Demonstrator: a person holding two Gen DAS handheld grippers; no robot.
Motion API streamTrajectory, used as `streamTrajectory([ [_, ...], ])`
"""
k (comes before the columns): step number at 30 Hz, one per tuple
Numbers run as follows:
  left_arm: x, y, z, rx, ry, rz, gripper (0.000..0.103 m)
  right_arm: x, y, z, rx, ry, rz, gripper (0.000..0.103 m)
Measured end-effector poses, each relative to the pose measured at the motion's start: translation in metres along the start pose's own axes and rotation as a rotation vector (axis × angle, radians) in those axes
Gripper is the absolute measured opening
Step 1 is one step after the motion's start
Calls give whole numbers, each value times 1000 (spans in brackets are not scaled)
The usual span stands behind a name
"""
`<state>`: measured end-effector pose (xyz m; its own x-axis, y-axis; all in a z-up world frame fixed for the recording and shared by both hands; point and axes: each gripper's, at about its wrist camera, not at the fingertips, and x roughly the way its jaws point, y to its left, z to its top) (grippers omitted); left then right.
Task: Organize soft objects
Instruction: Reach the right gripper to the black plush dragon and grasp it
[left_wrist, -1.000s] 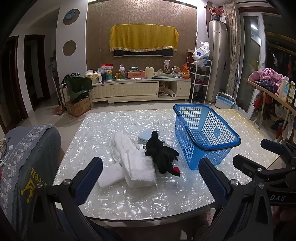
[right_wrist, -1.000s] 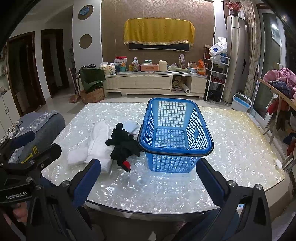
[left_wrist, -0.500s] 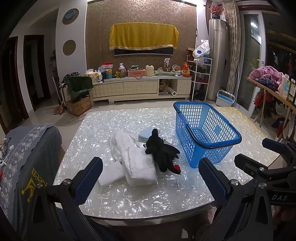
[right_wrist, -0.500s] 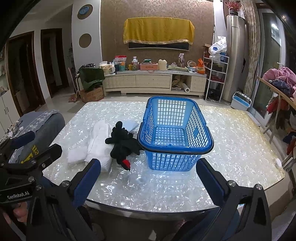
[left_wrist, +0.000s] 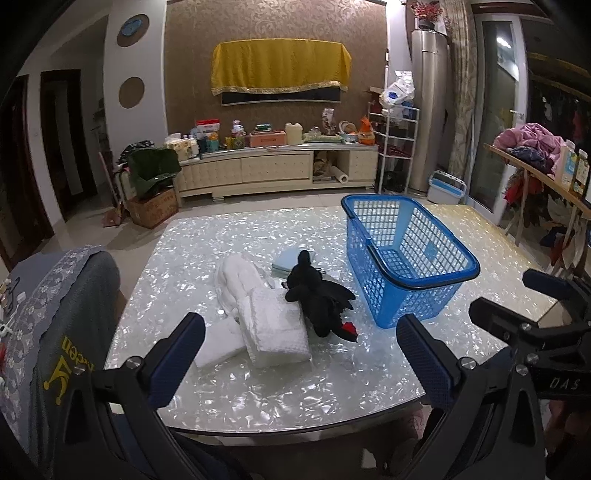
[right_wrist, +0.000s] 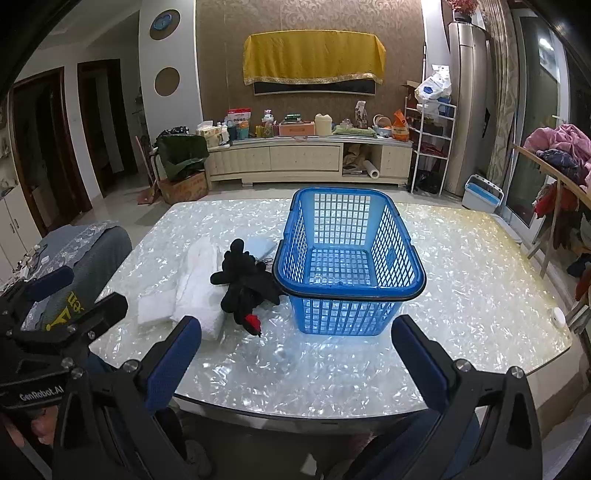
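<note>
dim indoor light, glare speckling glossy table (left_wrist: 258, 387), strong fisheye bending, dark vignetted corners.

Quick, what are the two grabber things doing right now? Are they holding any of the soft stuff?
Left gripper: open, fingers wide apart, holding nothing.
Right gripper: open, fingers wide apart, holding nothing.
</note>
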<state>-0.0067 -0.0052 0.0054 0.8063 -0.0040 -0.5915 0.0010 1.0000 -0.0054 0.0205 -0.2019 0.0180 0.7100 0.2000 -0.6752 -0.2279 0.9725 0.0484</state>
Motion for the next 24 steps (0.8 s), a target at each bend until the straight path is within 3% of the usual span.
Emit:
streamTrajectory([
  [4, 5, 1, 4, 16, 14, -37, 103, 4, -2, 3, 1, 7, 5, 103],
  [9, 12, 9, 13, 10, 20, -7, 103, 15, -6, 9, 1, 35, 31, 103],
  [17, 37, 33, 33, 14, 82, 23, 103, 41, -8, 27, -37, 87, 57, 103],
  [24, 66, 60, 41, 32, 164, 12, 103, 69, 13, 52, -111, 120, 117, 103],
])
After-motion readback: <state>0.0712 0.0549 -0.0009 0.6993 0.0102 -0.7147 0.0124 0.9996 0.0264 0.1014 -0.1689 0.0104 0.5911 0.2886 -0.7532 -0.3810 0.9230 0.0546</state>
